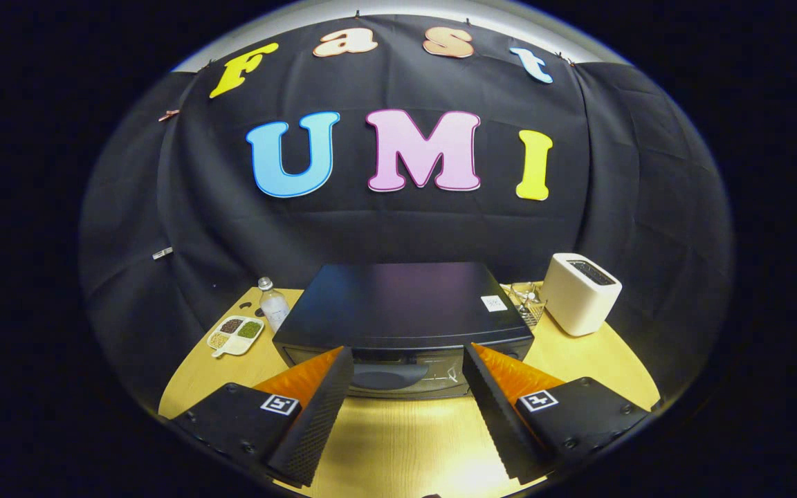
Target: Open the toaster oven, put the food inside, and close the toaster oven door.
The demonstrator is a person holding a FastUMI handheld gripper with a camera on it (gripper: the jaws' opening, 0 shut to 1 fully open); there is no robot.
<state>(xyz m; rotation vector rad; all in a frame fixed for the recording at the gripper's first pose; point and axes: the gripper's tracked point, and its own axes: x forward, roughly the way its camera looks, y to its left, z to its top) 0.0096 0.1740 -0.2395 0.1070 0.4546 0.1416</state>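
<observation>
- Divided dish [235, 335]: a pale tray with four small compartments of dark, green and tan food, lying on the wooden table [398, 443] near its far left rim, well left of the oven.
- Bottle [273, 303]: clear plastic with a white cap, upright, just behind the dish and close beside the oven's left rear corner.
- Toaster oven [404, 304]: a black box at the middle of the table, seen from above and in front; its door is closed, with the curved handle [388, 377] across the glass front. A small white sticker [493, 303] sits on the right part of its top.
- Gripper [407, 360]: its two black ribbed fingers [315, 415] with orange backs stand spread wide apart, holding nothing. Their tips lie just short of the oven's front, one toward each lower corner, with the handle seen between them.
- Wire rack [528, 304]: a small metal item behind the oven's right rear corner; details too small to tell.
- Toaster [580, 294]: a white slot toaster, upright on the table's far right, apart from the oven.
</observation>
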